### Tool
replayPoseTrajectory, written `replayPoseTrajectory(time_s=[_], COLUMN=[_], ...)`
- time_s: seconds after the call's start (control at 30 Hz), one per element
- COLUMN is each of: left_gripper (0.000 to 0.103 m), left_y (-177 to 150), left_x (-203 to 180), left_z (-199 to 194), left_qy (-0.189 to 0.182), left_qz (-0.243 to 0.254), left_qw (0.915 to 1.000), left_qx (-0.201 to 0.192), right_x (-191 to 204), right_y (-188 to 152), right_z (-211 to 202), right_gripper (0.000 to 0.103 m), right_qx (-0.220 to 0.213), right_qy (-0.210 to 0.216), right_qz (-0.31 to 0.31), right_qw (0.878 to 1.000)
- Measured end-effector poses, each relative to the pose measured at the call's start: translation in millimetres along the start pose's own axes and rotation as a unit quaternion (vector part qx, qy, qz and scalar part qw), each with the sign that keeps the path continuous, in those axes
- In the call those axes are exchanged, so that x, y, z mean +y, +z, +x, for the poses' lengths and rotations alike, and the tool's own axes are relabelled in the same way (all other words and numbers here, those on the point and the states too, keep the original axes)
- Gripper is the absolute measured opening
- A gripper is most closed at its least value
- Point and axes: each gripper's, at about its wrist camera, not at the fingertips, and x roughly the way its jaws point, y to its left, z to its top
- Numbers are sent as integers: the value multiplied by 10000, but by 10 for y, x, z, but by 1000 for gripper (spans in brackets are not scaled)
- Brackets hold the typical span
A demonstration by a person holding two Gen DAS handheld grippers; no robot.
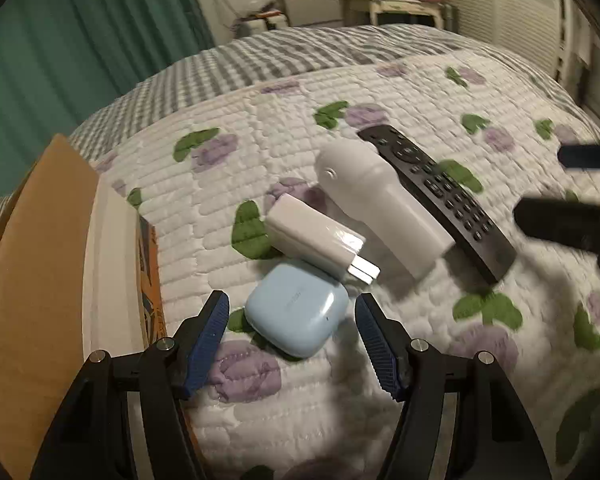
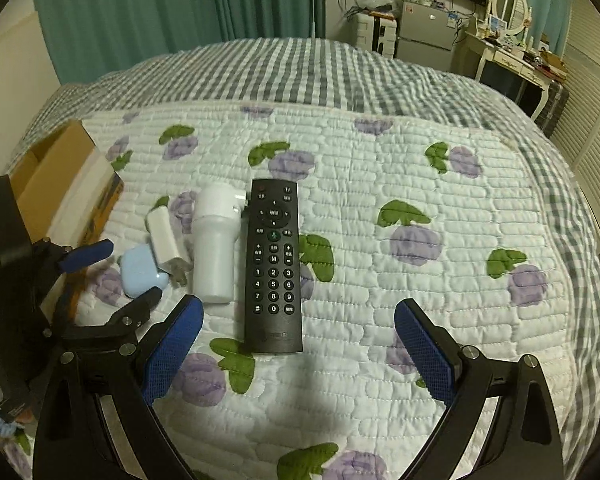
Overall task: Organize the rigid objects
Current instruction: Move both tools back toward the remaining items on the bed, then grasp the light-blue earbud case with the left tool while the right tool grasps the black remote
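Earbud case (image 1: 298, 322), pale blue, lying on the bed (image 1: 380, 92) toward its left edge, framed by the left tongs (image 1: 292, 308), spread wide and not touching it. Just behind it, overlapping its far edge, a white charger (image 1: 314, 236); next right a white bottle (image 1: 380, 208), then a black remote (image 1: 440, 196) close alongside, all four in a loose row. Right tongs (image 2: 298, 326) also spread, hovering at the remote's near end, pinching nothing. Cardboard box (image 1: 40, 240) at the bed's left edge, open; inside not visible, so cannot tell whether anything is stored yet. By the look of it, barely begun: nothing gripped, four items left to move, the case likely first, the box a probable destination. Underneath, a white quilt (image 2: 380, 240) with purple flowers and green leaves, soft and lumpy, over a grey checked cover (image 2: 280, 68). Beyond, green curtains (image 2: 140, 12), a small fridge (image 2: 426, 32), a cluttered dressing table (image 2: 512, 60) with a mirror, dim light.
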Motion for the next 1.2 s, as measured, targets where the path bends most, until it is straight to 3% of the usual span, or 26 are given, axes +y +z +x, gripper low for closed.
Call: replayPoseTrajectory(time_s=[0.1,0.23,0.37,0.5,0.57,0.7,0.9,1.2], left_gripper=[68,68,68,68,66,58,58,58], left_y=[24,10,2,11,9,-9,23,133], left_x=[-14,-15,-10,15,3,13,-3,-52], left_z=[69,166,290,328,325,264,118,-415], left_qy=[231,367,305,202,200,109,8,-133], left_qz=[-293,-452,-544,-666,-660,-760,-826,-963], left_qw=[9993,9981,9971,9965,9965,9959,9952,9950], left_qx=[93,209,427,464,466,475,520,217], right_x=[-5,-2,6,19,-12,-81,-166,-201], right_y=[9,31,41,27,16,-39,-131,-111], right_z=[182,450,660,756,726,633,447,-135], right_gripper=[93,72,70,63,42,41,41,41], right_qx=[114,297,392,388,316,243,268,72], right_qy=[107,180,440,391,433,466,385,160], right_qz=[-76,-139,-69,-73,-6,86,180,130], right_qw=[9998,9993,9982,9985,9986,9986,9987,9998])
